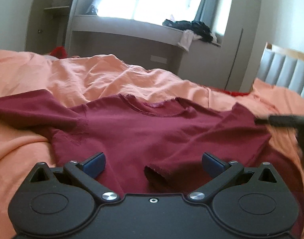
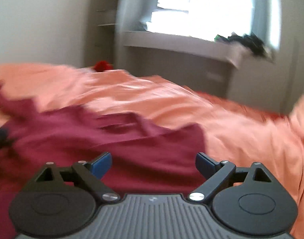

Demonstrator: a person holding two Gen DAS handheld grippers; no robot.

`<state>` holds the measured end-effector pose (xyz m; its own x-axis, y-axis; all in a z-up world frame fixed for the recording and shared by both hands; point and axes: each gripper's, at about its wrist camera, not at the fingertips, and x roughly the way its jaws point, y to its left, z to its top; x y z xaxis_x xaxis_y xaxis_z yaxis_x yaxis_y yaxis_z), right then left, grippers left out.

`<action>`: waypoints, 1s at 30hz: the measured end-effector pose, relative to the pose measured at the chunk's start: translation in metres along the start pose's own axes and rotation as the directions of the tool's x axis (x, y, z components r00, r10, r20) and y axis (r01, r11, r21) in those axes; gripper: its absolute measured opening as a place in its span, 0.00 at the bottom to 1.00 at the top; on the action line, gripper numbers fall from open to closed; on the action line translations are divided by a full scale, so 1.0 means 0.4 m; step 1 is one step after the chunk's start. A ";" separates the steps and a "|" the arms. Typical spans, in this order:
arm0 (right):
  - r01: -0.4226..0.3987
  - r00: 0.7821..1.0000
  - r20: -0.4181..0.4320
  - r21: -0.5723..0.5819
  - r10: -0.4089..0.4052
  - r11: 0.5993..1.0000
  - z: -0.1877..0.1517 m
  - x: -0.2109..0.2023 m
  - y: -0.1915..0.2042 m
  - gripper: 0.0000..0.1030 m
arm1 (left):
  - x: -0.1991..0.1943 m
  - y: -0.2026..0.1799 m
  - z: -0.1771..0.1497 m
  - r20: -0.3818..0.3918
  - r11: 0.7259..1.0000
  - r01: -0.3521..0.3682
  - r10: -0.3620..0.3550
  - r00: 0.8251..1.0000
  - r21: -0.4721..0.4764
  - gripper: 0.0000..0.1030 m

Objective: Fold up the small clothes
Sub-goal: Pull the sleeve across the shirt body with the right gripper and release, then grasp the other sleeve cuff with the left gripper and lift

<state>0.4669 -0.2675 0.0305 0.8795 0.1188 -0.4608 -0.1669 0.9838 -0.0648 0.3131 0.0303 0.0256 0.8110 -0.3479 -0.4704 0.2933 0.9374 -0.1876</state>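
A: Where does the maroon shirt (image 1: 136, 131) lie?

B: Spread on the peach bedsheet (image 1: 104, 79), collar toward the far edge of the bed. One sleeve (image 1: 207, 139) is already laid in across the body, its cuff (image 1: 158, 174) near the middle of the near hem. The other sleeve still trails out toward the bed's left side.

A: And the grippers?

B: The left gripper (image 1: 153, 164) hangs over the near hem with jaws released, nothing between its blue pads (image 1: 95, 166). The right gripper (image 2: 153, 164) is likewise spread wide and empty above the shirt's right part; its view is blurred.

A: So which step is this?

B: Probably between folds: one sleeve done. The next move likely calls for pinching the outstretched sleeve and bringing it in flat, without dragging the body cloth.
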 end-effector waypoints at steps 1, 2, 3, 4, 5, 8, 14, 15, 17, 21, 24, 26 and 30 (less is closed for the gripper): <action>0.013 1.000 0.000 0.063 -0.013 0.998 0.010 0.022 -0.058 0.91 | 0.003 -0.003 -0.003 -0.003 1.000 -0.003 0.004 1.000 0.014 1.00; 0.020 1.000 0.003 0.118 -0.020 0.993 0.013 0.043 -0.102 0.91 | 0.006 -0.006 -0.003 -0.006 1.000 -0.005 0.005 1.000 0.022 1.00; 0.015 1.000 -0.003 0.161 -0.015 0.987 -0.002 0.049 -0.152 0.91 | 0.009 -0.007 -0.004 -0.010 1.000 -0.004 0.004 1.000 0.030 1.00; -0.003 1.000 -0.015 0.207 0.006 0.978 0.006 0.084 -0.182 0.89 | 0.014 -0.009 -0.005 -0.016 0.999 -0.004 0.004 1.000 0.040 1.00; -0.015 1.000 -0.023 0.242 0.021 0.970 0.006 0.089 -0.213 0.87 | 0.017 -0.010 -0.005 -0.022 0.999 -0.004 0.005 1.000 0.046 1.00; -0.026 0.999 -0.031 0.307 0.037 0.951 0.002 0.149 -0.260 0.54 | 0.024 -0.016 -0.005 -0.039 0.998 -0.002 0.005 0.999 0.066 1.00; 0.021 0.999 0.036 0.293 -0.033 0.956 -0.013 0.172 -0.278 0.07 | 0.041 -0.038 -0.017 -0.075 0.989 -0.013 0.024 0.997 0.144 1.00; 0.025 0.999 0.032 0.301 -0.036 0.953 -0.016 0.184 -0.284 0.07 | 0.042 -0.041 -0.019 -0.072 0.988 -0.017 0.029 0.997 0.155 1.00; 0.044 0.999 -0.015 0.316 -0.041 0.948 -0.038 0.207 -0.291 0.07 | 0.042 -0.042 -0.020 -0.069 0.986 -0.020 0.031 0.997 0.163 1.00; 0.058 0.998 -0.007 0.322 -0.059 0.945 -0.051 0.198 -0.288 0.19 | 0.041 -0.039 -0.019 -0.072 0.988 -0.017 0.028 0.997 0.153 1.00; 0.098 0.995 0.002 0.284 -0.103 0.954 -0.045 0.158 -0.283 0.53 | 0.038 -0.039 -0.019 -0.070 0.989 -0.013 0.023 0.997 0.150 1.00; 0.093 0.995 0.015 0.234 -0.099 0.968 -0.050 0.115 -0.268 0.66 | 0.033 -0.035 -0.017 -0.066 0.990 -0.004 0.014 0.998 0.139 1.00; 0.132 0.991 0.001 0.116 -0.133 0.984 -0.082 0.039 -0.225 0.82 | 0.016 -0.021 -0.016 -0.042 0.995 0.015 -0.011 0.999 0.100 1.00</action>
<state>0.4811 -0.3586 -0.0001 0.8945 -0.0132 -0.4468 0.0039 0.9998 -0.0217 0.3127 0.0199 0.0185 0.7855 -0.3584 -0.5045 0.3550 0.9287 -0.1071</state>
